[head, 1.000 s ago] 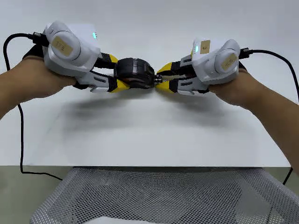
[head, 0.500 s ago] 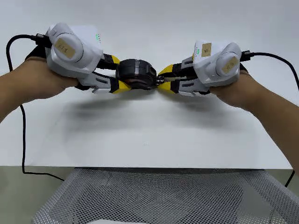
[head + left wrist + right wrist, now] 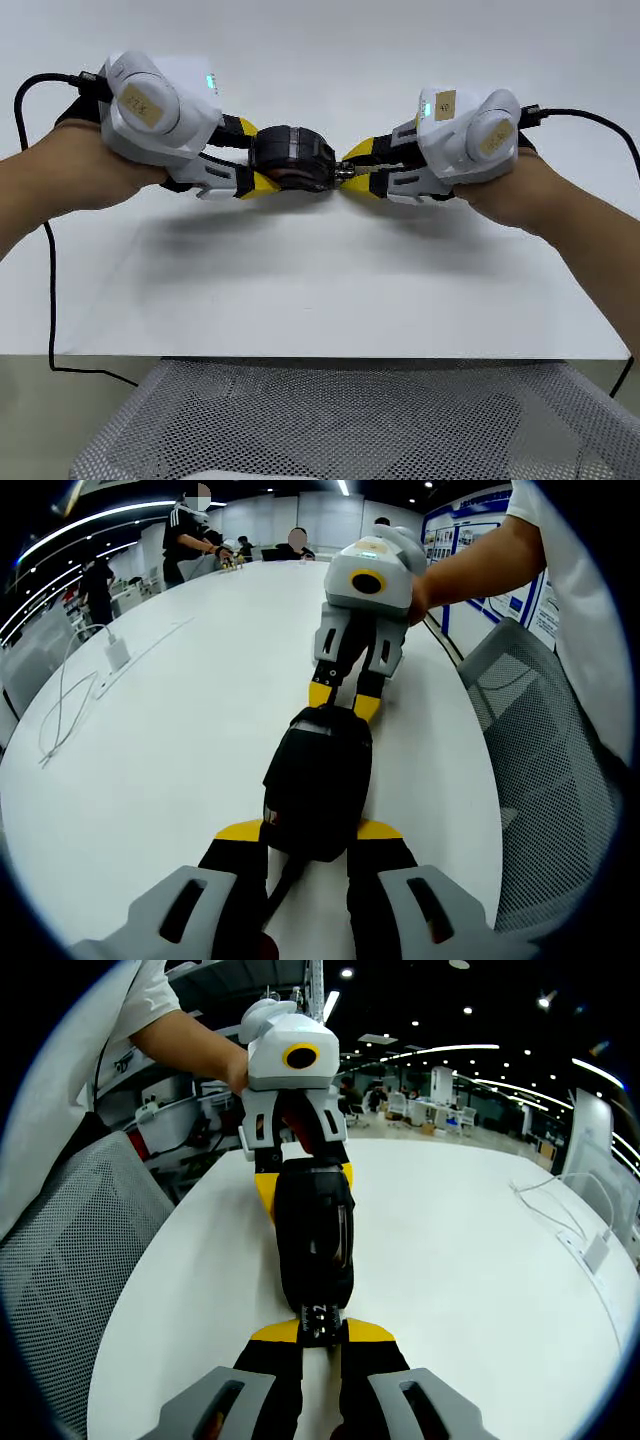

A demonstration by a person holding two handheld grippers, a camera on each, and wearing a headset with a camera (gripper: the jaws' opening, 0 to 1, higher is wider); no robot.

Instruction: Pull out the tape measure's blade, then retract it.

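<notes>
Above the white worktop (image 3: 300, 290), the black tape measure (image 3: 290, 158) is held up in the air between two tools. The left tool (image 3: 250, 156) is clamped on the case, with one yellow tip on each side. The right tool (image 3: 353, 170) is squeezed together on the blade end (image 3: 318, 1318), right at the mouth of the case. Hardly any blade is out. The tools point at each other and sit close, with just the tape measure between them. Its shadow lies on the worktop below. A grey mesh chair (image 3: 350, 420) stands by the worktop's front edge.
</notes>
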